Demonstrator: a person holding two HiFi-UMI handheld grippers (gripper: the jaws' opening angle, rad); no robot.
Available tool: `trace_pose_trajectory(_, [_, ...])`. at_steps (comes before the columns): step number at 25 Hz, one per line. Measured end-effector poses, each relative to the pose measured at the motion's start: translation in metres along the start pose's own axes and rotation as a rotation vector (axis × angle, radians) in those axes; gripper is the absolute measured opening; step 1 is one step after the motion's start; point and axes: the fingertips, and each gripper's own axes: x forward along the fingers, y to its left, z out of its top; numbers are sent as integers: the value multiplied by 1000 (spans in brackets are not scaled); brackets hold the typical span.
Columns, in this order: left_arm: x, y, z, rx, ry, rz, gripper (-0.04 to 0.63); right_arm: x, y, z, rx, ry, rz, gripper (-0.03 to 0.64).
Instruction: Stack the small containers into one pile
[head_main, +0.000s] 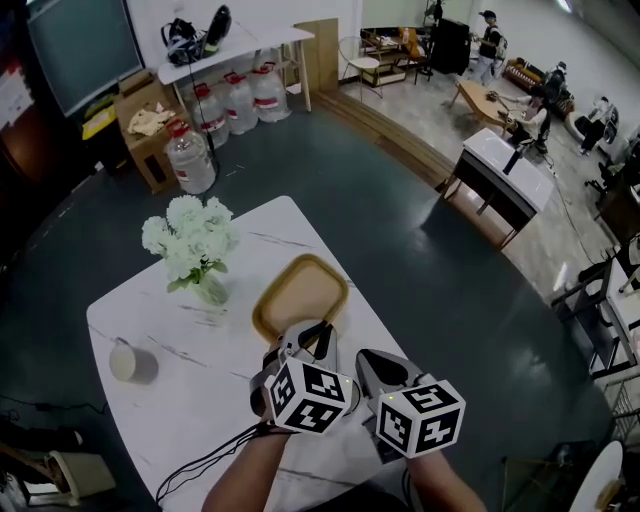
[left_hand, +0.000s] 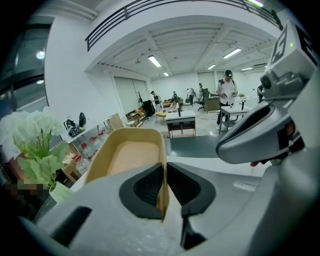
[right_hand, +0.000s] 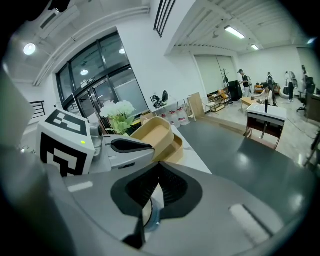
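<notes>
The big open hall I am working in.

My white marble worktop (head_main: 180, 350) stands on a dark, glossy floor (head_main: 400, 250), which gives way to pale wood flooring (head_main: 420, 120) farther off. Beyond the worktop's far left corner I see a white side table (head_main: 235, 52) with big water bottles (head_main: 238, 100) under it and a cardboard box (head_main: 150, 125) beside them. Off to the right stands a dark desk (head_main: 500, 170) with a white top. Tall glass windows (right_hand: 95, 75) fill one white wall, strip lights (left_hand: 154, 61) run along the white ceiling, and people (head_main: 490, 40) stand in the distance.

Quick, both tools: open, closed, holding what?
Left tool: closed on the tan container's wall.
Right tool: tips together; whether it holds anything cannot be told.
</notes>
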Motion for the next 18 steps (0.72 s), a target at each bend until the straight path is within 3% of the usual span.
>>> trace_pose_trajectory(3, [3,-1,2,-12,-12,-8,35,1,-1,-1,1,1,-1,0])
trace_pose_trajectory(9, [3,-1,18,-131,-74,-59,71,3,-1,-3,4,8,4,0])
trace_pose_trajectory(14, [-7,-3,33,-159,-154,-85,87,3,-1,-2,2,7,7,0])
trace_pose_trajectory(18, [-17,4,37,-178,-190,-60,80,4,1,-2,0,5,13,0])
